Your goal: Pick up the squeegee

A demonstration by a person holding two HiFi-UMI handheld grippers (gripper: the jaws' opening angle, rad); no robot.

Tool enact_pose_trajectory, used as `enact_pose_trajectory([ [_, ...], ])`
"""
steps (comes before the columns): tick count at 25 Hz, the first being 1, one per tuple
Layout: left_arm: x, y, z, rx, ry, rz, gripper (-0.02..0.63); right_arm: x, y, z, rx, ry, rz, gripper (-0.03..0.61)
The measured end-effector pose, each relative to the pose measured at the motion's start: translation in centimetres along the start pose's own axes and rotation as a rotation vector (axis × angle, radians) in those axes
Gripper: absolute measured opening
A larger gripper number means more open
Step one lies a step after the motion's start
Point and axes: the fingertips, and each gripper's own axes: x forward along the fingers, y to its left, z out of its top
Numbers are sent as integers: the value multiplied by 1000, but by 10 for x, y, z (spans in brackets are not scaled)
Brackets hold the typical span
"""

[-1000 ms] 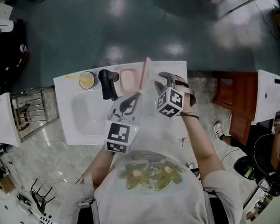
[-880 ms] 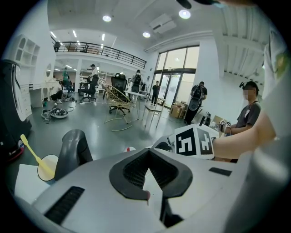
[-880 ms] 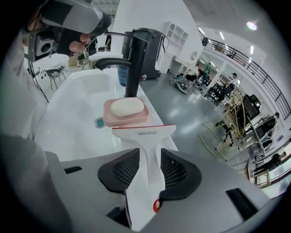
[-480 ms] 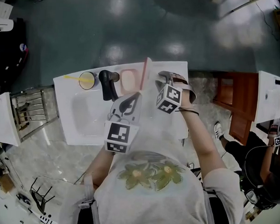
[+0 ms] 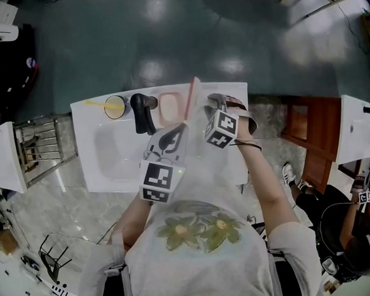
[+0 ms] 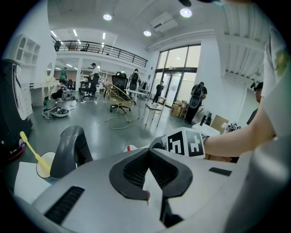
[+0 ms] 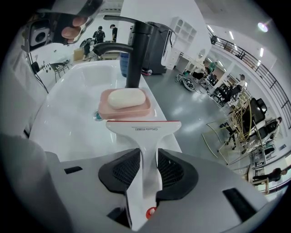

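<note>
**Squeegee Gripped at the Handle**

The right tool (image 7: 148, 155) is clamped on the narrow handle of the squeegee (image 7: 143, 129). The blade points away, so the wide head is clear of the jaws. The squeegee is over the far right part of the white surface (image 7: 68, 136), just short of the soap dish (image 7: 131, 111) and the tap (image 7: 134, 54). Whether it is off the surface cannot be told. The left tool (image 6: 148, 154) hangs nearer the person, jaws together and empty, out of the way. Judged stage: grip made, lift next.
</note>
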Motion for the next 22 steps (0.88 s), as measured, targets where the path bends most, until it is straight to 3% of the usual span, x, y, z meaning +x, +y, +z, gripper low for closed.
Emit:
enact_pose_trajectory([
  [7,-2,0,1,6,-2,2,9,-1,0,1,-25,-9,-11,107],
  [22,-11,-7,9,31,-40,4,9,-22,-3,-1,109,-40,-19,100],
])
